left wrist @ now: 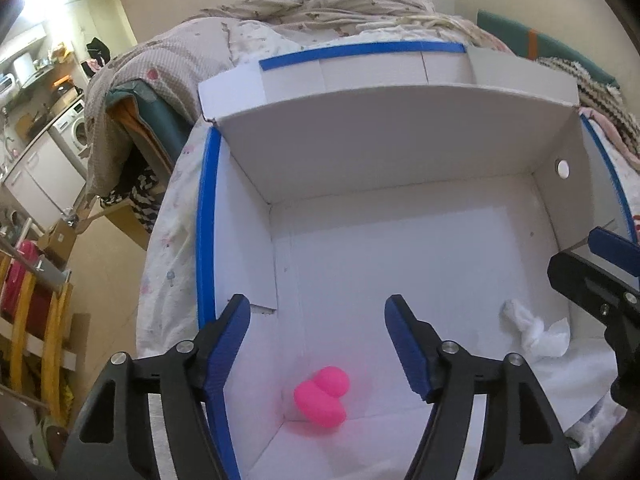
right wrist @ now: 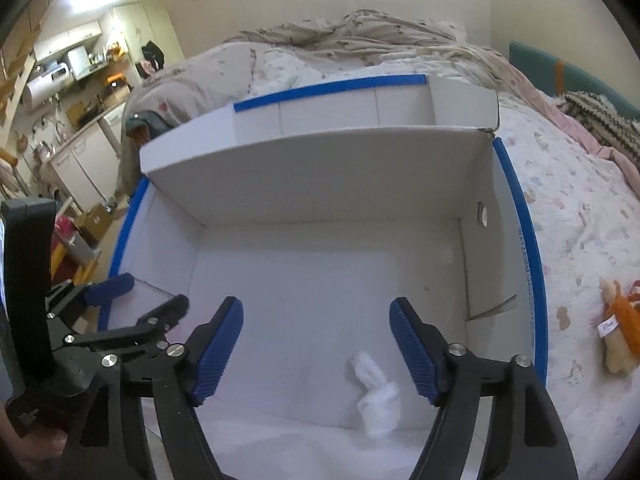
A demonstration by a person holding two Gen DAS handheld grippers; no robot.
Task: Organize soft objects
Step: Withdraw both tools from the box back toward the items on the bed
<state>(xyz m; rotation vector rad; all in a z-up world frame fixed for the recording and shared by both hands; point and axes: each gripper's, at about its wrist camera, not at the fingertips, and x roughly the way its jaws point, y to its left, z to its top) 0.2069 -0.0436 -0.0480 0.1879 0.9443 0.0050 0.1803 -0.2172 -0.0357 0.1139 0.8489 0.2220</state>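
A white cardboard box with blue-taped rims (left wrist: pixel 206 216) (right wrist: pixel 520 208) stands open on the bed. A pink heart-shaped soft toy (left wrist: pixel 322 397) lies on its floor near the front left corner. A white fluffy soft toy (left wrist: pixel 532 330) (right wrist: pixel 378 394) lies near the front right. My left gripper (left wrist: pixel 318 332) is open and empty above the pink toy. My right gripper (right wrist: pixel 316 334) is open and empty above the white toy; it also shows at the right edge of the left wrist view (left wrist: pixel 600 276). The left gripper shows at the left of the right wrist view (right wrist: pixel 132 300).
An orange and cream plush toy (right wrist: pixel 618 332) lies on the patterned bedsheet right of the box. Crumpled blankets (left wrist: pixel 340 4) are piled behind the box. A kitchen area with a washing machine (left wrist: pixel 76 128) lies far left, off the bed.
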